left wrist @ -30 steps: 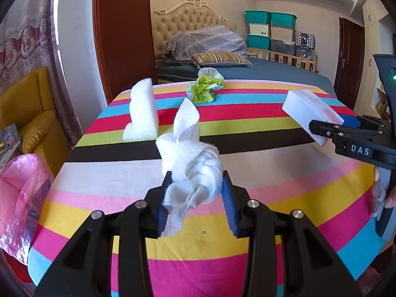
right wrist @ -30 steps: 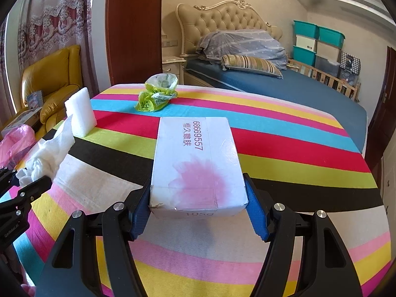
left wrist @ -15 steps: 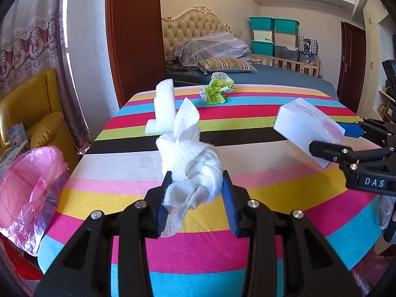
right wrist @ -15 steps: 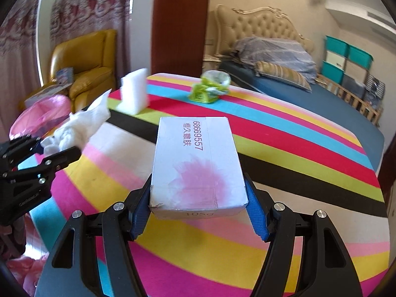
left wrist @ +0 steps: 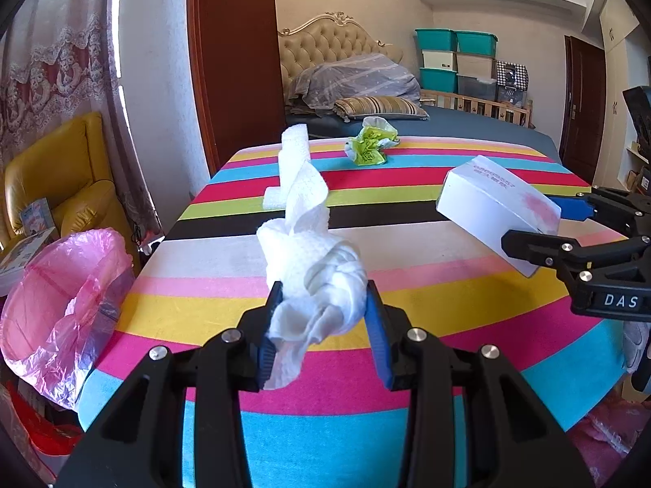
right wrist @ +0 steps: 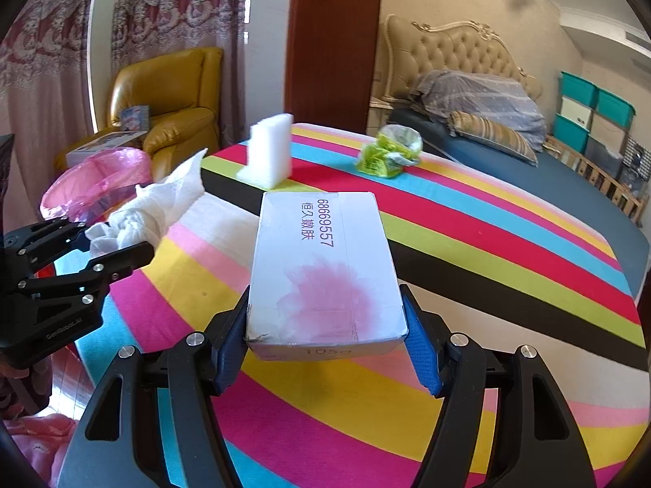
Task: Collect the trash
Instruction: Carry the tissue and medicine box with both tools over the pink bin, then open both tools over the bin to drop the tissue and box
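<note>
Left wrist view: left gripper (left wrist: pixel 323 325) has its fingers (left wrist: pixel 266 337) clamped narrow on a twisted wad of white paper towel (left wrist: pixel 313 276), carried in the air above the striped counter (left wrist: pixel 447 284). The wad fills the gap between the pads; its loose tail sticks up and forward past the tips.

Right wrist view: right gripper (right wrist: pixel 325 333) is closed across the near end of a white carton (right wrist: pixel 321 268). One pad presses each long side, and most of the box juts out ahead of the tips, clear of the counter.

Progress: two pieces picked up, none dropped yet. The pink-lined bin (left wrist: pixel 61 297) stands off the counter's left edge, beside the left gripper. Still on the counter, far side: a white foam block (right wrist: pixel 270 154) and a crumpled green wrapper (right wrist: pixel 388 152), well apart from both grippers.

Judgement: roughly mid-task. Both loads go in the bin, then two more pickups.
</note>
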The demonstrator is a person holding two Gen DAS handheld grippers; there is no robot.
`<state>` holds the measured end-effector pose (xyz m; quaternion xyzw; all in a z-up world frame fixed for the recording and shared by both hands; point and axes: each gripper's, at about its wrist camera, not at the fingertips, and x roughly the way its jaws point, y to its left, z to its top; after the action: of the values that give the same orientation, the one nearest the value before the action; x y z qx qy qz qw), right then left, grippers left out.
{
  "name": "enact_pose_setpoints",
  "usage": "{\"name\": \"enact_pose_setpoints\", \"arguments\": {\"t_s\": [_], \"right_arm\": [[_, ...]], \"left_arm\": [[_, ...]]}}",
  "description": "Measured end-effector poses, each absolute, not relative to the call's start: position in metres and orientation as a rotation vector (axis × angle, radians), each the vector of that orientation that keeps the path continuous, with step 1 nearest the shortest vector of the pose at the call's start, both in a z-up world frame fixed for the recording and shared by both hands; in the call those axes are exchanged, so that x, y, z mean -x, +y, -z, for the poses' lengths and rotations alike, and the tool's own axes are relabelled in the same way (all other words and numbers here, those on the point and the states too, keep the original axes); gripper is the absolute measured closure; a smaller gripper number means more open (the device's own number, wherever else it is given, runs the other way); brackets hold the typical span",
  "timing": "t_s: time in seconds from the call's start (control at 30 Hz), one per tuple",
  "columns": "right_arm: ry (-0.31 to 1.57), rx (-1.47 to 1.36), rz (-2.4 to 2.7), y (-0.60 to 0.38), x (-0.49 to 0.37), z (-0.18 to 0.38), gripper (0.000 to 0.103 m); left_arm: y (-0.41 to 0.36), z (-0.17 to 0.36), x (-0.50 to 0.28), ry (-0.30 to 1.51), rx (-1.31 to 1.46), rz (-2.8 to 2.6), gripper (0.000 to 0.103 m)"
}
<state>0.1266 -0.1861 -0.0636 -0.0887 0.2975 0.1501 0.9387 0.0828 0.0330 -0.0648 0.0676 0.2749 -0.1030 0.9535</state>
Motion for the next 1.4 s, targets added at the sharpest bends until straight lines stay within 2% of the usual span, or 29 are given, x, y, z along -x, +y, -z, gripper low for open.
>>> {"name": "enact_pose_setpoints", "arguments": {"t_s": [0.73, 1.07, 1.4], "right_arm": [[0.563, 0.319, -0.535, -0.078, -0.135, 0.031, 0.039], [0.531, 0.443, -0.653, -0.003, -0.131, 0.023, 0.039], [0.532, 0.431, -0.770, 0.066, -0.156, 0.006, 0.039]], "left_arm": [[0.155, 0.026, -0.047, 0.445, -0.030, -0.013, 0.065], [0.210, 0.020, -0.041, 0.455, 0.006, -0.090, 0.064], [0.266, 0.022, -0.055, 0.519, -0.011, -0.164, 0.063]]}}
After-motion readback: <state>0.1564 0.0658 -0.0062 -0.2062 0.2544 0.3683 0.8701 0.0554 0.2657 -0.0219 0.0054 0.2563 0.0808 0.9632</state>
